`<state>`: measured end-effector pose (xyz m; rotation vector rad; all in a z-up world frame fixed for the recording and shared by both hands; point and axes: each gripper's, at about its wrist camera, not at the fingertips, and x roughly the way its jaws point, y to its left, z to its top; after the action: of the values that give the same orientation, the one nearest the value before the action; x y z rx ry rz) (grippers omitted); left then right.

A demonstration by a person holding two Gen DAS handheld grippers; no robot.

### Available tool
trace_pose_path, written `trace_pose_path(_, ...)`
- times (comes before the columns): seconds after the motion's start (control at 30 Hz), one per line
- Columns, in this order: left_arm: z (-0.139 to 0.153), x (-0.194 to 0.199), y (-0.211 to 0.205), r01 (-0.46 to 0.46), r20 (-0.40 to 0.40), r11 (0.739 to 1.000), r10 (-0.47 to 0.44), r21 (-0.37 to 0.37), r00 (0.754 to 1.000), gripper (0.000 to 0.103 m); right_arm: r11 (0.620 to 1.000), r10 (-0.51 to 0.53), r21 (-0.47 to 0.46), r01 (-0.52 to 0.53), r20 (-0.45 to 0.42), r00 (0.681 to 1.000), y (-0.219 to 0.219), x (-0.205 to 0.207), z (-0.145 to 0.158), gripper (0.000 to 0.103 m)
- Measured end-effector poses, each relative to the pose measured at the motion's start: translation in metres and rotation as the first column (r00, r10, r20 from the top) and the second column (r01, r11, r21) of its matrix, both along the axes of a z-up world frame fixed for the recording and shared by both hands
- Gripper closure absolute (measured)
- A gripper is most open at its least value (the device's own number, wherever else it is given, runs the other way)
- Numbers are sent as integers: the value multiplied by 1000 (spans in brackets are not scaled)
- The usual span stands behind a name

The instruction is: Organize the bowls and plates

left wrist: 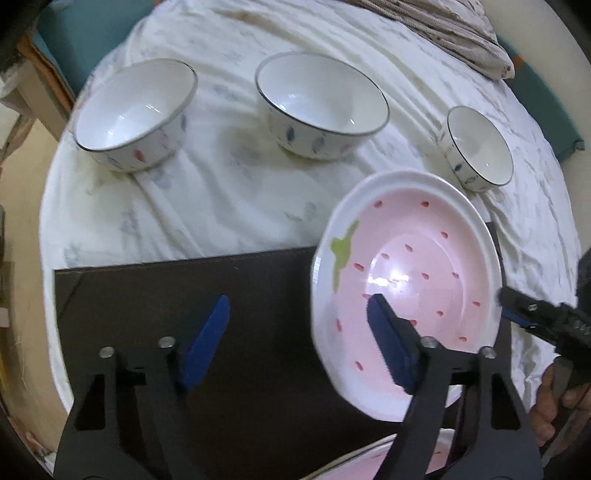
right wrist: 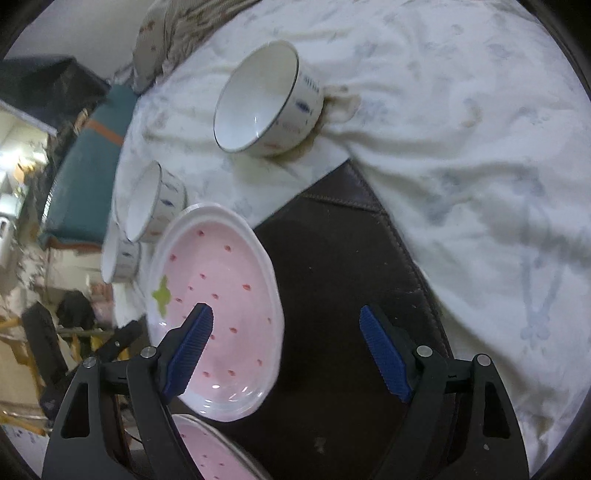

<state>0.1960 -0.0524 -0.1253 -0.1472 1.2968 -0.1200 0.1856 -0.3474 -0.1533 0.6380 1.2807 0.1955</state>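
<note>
A wrinkled white sheet (left wrist: 229,192) with a faint bluish print is covering the bed, and a dark brown mat (left wrist: 258,332) with stitched edges is lying on it. A beige patterned pillow (left wrist: 443,33) is resting at the far edge, beside teal bedding (right wrist: 85,173).

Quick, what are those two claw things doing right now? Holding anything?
Left gripper: open, fingers astride the strawberry plate rim, not gripping.
Right gripper: open, fingers astride the same plate's opposite rim, not gripping.
</note>
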Motion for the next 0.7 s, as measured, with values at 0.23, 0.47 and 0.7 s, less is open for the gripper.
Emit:
trace_pose_path(0.23, -19, 1, -17, 15, -86, 997, -22, -82, 996, 66, 994, 70, 92, -67, -37, 997, 13, 5, -17, 58)
trace_pose_path(0.47, -24, 8, -24, -19, -96, 996, 11, -83, 995, 68, 990, 104, 98, -99, -44, 994, 26, 7, -20, 62)
trace_pose_path(0.7, -24, 10, -23, -22, -111, 996, 12, -89, 994, 69, 990, 89, 112, -84, -35, 995, 26, 10, -22, 62)
